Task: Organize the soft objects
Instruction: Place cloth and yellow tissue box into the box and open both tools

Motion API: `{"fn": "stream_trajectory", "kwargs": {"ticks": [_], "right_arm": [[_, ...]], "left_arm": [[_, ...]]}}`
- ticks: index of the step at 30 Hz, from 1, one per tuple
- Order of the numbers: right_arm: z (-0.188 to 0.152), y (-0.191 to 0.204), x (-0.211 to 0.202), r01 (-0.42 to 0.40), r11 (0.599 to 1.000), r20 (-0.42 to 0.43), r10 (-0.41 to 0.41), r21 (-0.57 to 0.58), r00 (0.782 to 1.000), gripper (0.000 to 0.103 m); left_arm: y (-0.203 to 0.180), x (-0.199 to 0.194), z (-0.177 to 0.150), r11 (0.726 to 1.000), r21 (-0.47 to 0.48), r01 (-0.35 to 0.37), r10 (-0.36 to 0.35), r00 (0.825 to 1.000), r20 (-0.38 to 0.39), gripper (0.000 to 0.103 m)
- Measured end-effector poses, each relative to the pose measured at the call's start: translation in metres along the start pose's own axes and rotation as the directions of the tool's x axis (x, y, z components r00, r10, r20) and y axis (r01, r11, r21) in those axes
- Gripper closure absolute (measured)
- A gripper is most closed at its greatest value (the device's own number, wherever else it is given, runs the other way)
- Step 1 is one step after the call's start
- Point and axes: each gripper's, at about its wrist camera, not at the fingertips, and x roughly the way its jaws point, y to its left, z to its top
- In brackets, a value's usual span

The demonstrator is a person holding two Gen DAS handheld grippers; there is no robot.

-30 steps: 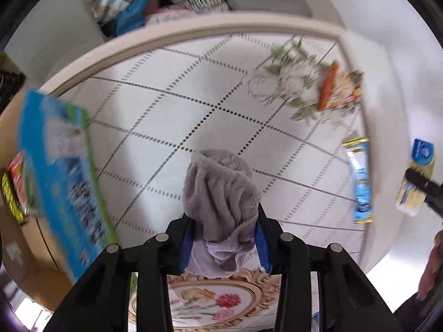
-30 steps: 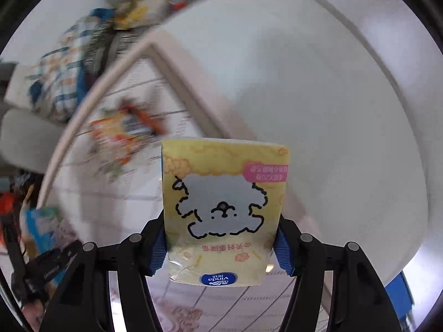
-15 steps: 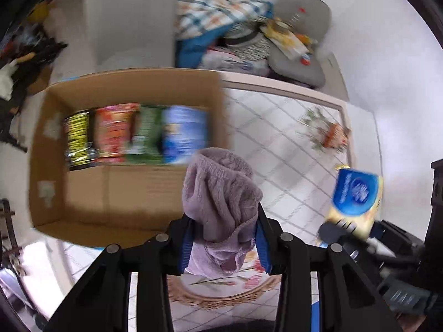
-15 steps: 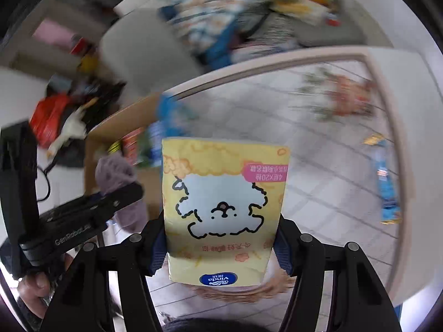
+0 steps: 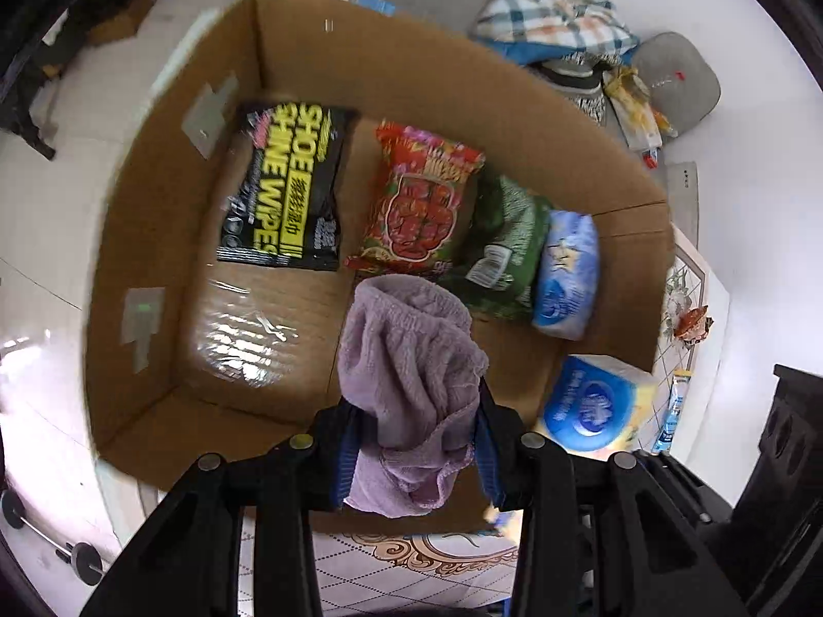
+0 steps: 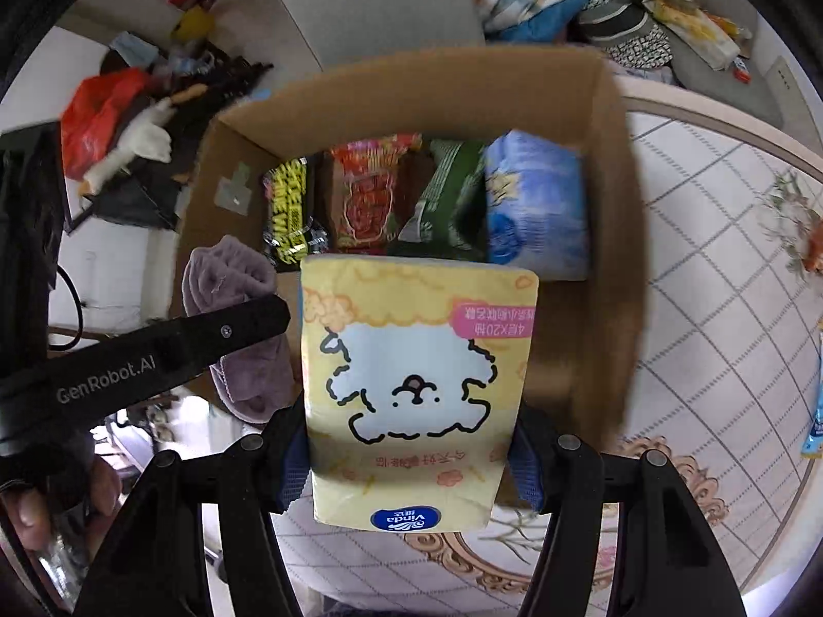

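Observation:
My left gripper [image 5: 414, 442] is shut on a bunched purple towel [image 5: 409, 360], which hangs over the near part of an open cardboard box [image 5: 170, 164]. My right gripper [image 6: 411, 455] is shut on a yellow tissue pack [image 6: 414, 385] with a cartoon dog, held above the box's [image 6: 612, 205] near right side. That pack [image 5: 591, 409] also shows at the lower right of the left wrist view. In the right wrist view the left gripper [image 6: 154, 355] and the towel [image 6: 231, 277] appear at the left.
Inside the box lie a black shoe-wipes pack [image 5: 288, 185], a red snack bag [image 5: 422, 200], a green bag [image 5: 506, 252] and a blue tissue pack [image 5: 566, 272]. The box stands by a patterned table [image 6: 720, 277]. Clothes [image 5: 555, 15] and clutter [image 6: 118, 123] lie beyond. A hand [image 6: 31, 514] holds the left gripper.
Both grippers swung from over the table to over the cardboard box, each keeping its load. The box now fills both views, and the right gripper's pack has come close beside the towel.

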Motion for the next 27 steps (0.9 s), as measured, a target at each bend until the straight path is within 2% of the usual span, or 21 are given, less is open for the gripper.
{"fn": "stream_trajectory", "kwargs": {"ticks": [8,11,15,16,17,19,20,23,27], "right_arm": [[0.006,0.0,0.056,0.063,0.998,-0.077,-0.062,0.004,0.995,0.038],[0.008,-0.003,0.065,0.084,0.996,-0.087,-0.083,0.003,0.993,0.037],[0.009,-0.006,0.078,0.092,0.996,-0.126,-0.09,0.011,0.988,0.036],[0.01,-0.007,0.077,0.098,0.995,-0.118,-0.096,0.016,0.988,0.034],[0.01,-0.006,0.076,0.112,0.994,-0.112,-0.109,0.016,0.988,0.027],[0.01,-0.007,0.073,0.11,0.994,-0.103,-0.107,0.02,0.989,0.025],[0.009,-0.008,0.071,0.107,0.994,-0.103,-0.105,0.02,0.989,0.025],[0.007,-0.008,0.06,0.124,0.992,-0.095,-0.122,0.017,0.988,0.025],[-0.001,-0.01,0.042,0.151,0.988,-0.074,-0.15,0.016,0.986,0.022]], "left_arm": [[0.008,0.045,0.019,1.0,0.022,0.013,-0.011,0.995,-0.1,0.067],[0.009,0.056,0.024,0.999,0.034,0.012,-0.008,0.992,-0.129,0.064],[0.009,0.062,0.029,0.998,0.055,-0.025,0.033,0.989,-0.142,0.058],[0.008,0.062,0.029,0.998,0.065,-0.024,0.034,0.988,-0.149,0.057],[0.006,0.061,0.029,0.996,0.078,-0.035,0.046,0.987,-0.151,0.053],[0.002,0.057,0.027,0.994,0.098,-0.051,0.063,0.989,-0.132,0.042],[0.001,0.056,0.025,0.992,0.107,-0.067,0.08,0.989,-0.123,0.032],[-0.005,0.042,0.023,0.988,0.122,-0.094,0.104,0.992,-0.078,0.026],[-0.013,0.014,0.012,0.977,0.148,-0.152,0.152,0.988,0.011,0.007]]}}
